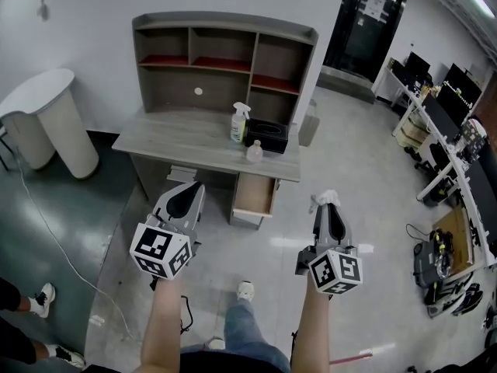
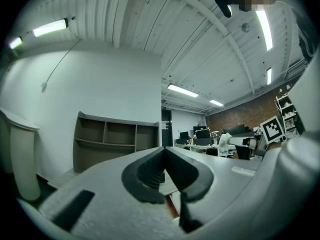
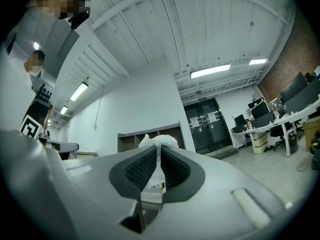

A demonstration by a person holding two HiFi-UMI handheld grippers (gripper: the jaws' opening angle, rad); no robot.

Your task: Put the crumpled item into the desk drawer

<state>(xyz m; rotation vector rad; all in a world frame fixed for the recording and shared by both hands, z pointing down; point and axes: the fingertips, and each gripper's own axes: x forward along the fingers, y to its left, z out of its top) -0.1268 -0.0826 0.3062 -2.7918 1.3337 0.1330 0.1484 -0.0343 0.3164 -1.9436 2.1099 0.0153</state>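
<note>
At the bottom of the head view, the person's forearms reached fwd, one gripper per hand. The right gripper (image 1: 327, 208), lower right of centre, had its jaws closed on the crumpled item (image 3: 159, 140). This was a white wad of paper or tissue, pinched w/ its bulk poking out past the tips, prob. so it drops clean once the jaws part. The left gripper (image 2: 163, 154), lower left of centre, had its jaws together w/ nothing btw them. It was carried alongside, apparently spare for now. Both pointed toward the desk and were well apart from it.

Further up, centre frame, the drawer (image 1: 255, 195) stood pulled out below the surface (image 1: 178, 134), left of the wad in frame. No opening step looked needed.

On the surface above it stood a spray bottle (image 1: 240, 121), a black box (image 1: 268, 136) and a small clear bottle (image 1: 255, 152), close together near the front edge. Behind them rose the shelf unit (image 1: 221, 61).

Judged: carry phase, drop not yet done.
</note>
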